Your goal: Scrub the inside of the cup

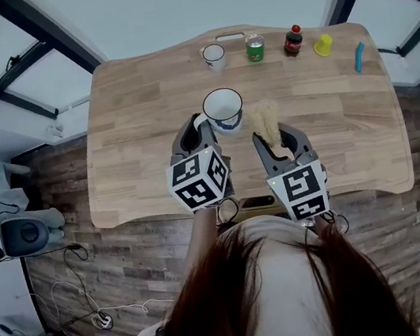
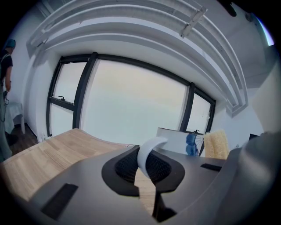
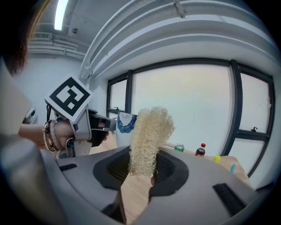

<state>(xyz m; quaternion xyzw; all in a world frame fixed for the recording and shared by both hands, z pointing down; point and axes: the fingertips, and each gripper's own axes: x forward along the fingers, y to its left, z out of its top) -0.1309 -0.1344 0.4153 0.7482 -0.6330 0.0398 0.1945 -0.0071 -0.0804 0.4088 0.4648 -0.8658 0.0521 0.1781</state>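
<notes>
Here, we hold the left hand-held gripper (image 1: 196,125) (image 2: 147,165) clenched on the cup's white handle (image 2: 148,154), which stands up between its two dark pads. The cup (image 1: 222,106) (image 2: 181,139) is white with a blue pattern on its side. It sits in the middle of the counter (image 1: 138,127) with its mouth facing up toward us. We cannot tell whether its base rests on the wood or is lifted.

The right hand-held gripper (image 1: 273,140) (image 3: 145,169) is clamped on a pale, fibrous sponge (image 1: 264,120) (image 3: 147,136). The sponge sticks up out of the jaws. From the head view, it lies just beside the cup's right side, outside the rim and not in the mouth. In the right gripper view we see the cup (image 3: 124,123) behind and to the left of the sponge. The left hand-held gripper's marker cube (image 3: 69,99) and our hand (image 3: 57,134), with bracelets at the wrist, show there too.

Along the far edge of the counter, well apart from both grippers, stand a small cup (image 1: 214,56), a green can (image 1: 255,48) (image 3: 179,148) and a dark bottle (image 1: 293,41) (image 3: 200,150) with a red cap. To their right are a small yellow thing (image 1: 323,45) (image 3: 216,159) and a thin blue thing (image 1: 359,57) (image 3: 232,168); we cannot tell what these two are. Beyond the counter we face large windows (image 3: 184,105) with dark frames.
</notes>
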